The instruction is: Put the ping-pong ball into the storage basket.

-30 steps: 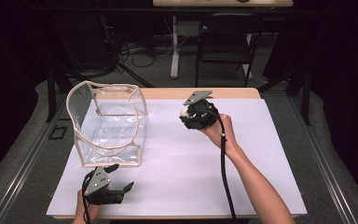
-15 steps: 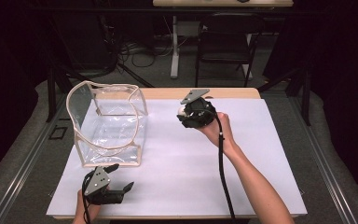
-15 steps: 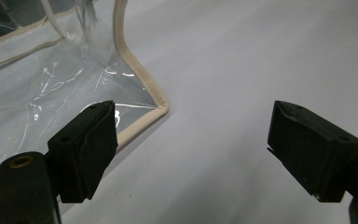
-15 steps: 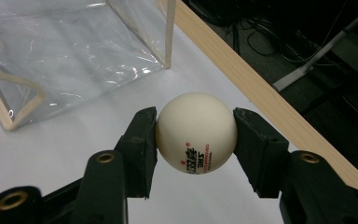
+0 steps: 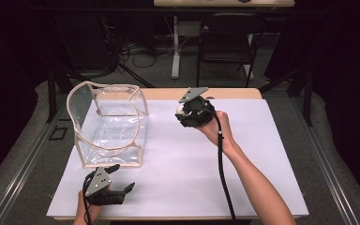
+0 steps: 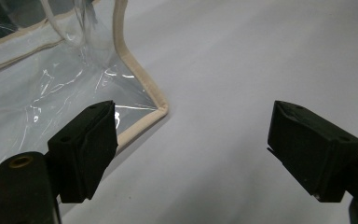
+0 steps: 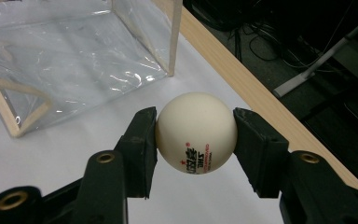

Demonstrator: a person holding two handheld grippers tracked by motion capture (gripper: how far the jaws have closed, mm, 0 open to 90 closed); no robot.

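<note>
I've got the white ball (image 7: pixel 196 133) clamped between my right gripper (image 5: pixel 183 112)'s fingers (image 7: pixel 140 149), one pad pressing on each side, lifted above the white sheet (image 5: pixel 178 164) toward the far middle of the desk (image 5: pixel 243 93). The clear bag (image 5: pixel 108 124) stands open on the left, just left of the ball and apart from it. My left gripper (image 5: pixel 122 180) sits low at the near left, fingers (image 6: pixel 86 149) spread wide with nothing between them, close to the bag's near corner (image 6: pixel 161 109).
</note>
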